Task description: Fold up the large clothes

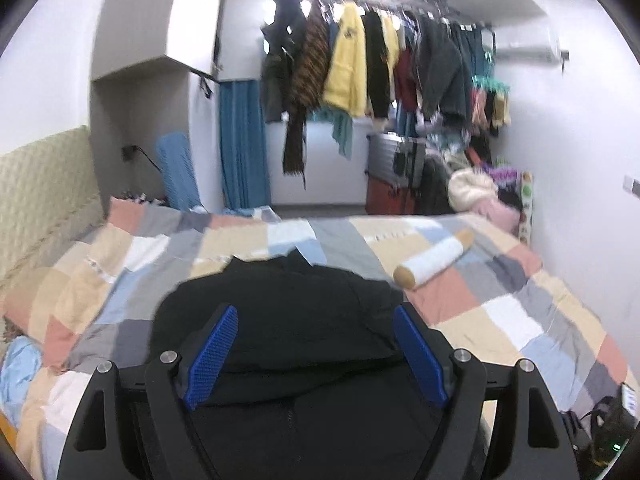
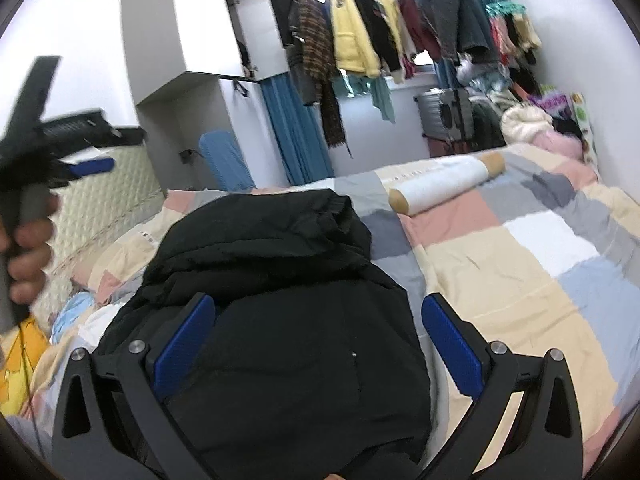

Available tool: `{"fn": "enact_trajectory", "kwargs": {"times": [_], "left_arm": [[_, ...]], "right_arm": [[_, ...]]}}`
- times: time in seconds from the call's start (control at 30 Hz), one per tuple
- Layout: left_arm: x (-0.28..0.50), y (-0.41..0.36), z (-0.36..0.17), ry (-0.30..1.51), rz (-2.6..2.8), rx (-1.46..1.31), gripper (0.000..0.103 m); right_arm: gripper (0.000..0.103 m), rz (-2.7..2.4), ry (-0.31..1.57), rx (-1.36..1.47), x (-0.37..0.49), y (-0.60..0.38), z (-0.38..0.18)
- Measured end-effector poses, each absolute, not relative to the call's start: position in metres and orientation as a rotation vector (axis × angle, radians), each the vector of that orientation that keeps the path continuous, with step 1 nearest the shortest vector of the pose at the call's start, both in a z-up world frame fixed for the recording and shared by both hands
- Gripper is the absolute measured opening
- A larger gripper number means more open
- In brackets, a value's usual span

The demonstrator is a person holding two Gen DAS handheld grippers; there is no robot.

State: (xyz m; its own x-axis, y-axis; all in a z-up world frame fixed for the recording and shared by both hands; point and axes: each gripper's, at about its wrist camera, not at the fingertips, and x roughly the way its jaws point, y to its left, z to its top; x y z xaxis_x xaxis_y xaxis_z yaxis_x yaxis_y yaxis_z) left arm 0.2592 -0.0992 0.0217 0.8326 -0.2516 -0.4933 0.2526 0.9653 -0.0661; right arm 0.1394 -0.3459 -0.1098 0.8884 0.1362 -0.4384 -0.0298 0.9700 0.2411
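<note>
A large black jacket point(image 1: 288, 312) lies bunched on the patchwork bed cover point(image 1: 500, 312); it also shows in the right wrist view point(image 2: 272, 280), with its hood end toward the far side. My left gripper point(image 1: 316, 320) hangs above the jacket, jaws wide apart and empty. My right gripper point(image 2: 318, 312) is also open and empty above the jacket's near part. The left gripper also appears at the left of the right wrist view point(image 2: 76, 160), held in a hand, raised above the bed.
A white roll pillow with tan ends point(image 1: 434, 258) lies on the bed to the right of the jacket, also in the right wrist view point(image 2: 444, 184). A padded headboard point(image 1: 44, 184) is on the left. A rack of hanging clothes point(image 1: 372, 64) and suitcases point(image 1: 394, 176) stand beyond the bed.
</note>
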Motion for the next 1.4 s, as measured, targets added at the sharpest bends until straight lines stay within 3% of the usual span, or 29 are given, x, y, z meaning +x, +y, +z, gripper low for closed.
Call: {"fn": "enact_trajectory", "kwargs": {"times": [0.37,0.83,1.4], "left_arm": [[0.169,-0.008,0.039,0.486,-0.228,-0.071,0.080],[0.125,0.050,-0.058,0.581,-0.200,-0.128,0.080],[0.134,0.062,-0.149,0.756,-0.152,-0.116,0.080]], "right_arm": [[0.103,0.107,0.467,0.178,0.117,-0.322,-0.093],[0.103,0.160,0.524,0.136,0.088,-0.299,-0.094],[0.103,0.172,0.692,0.112,0.112,-0.292,-0.122]]}}
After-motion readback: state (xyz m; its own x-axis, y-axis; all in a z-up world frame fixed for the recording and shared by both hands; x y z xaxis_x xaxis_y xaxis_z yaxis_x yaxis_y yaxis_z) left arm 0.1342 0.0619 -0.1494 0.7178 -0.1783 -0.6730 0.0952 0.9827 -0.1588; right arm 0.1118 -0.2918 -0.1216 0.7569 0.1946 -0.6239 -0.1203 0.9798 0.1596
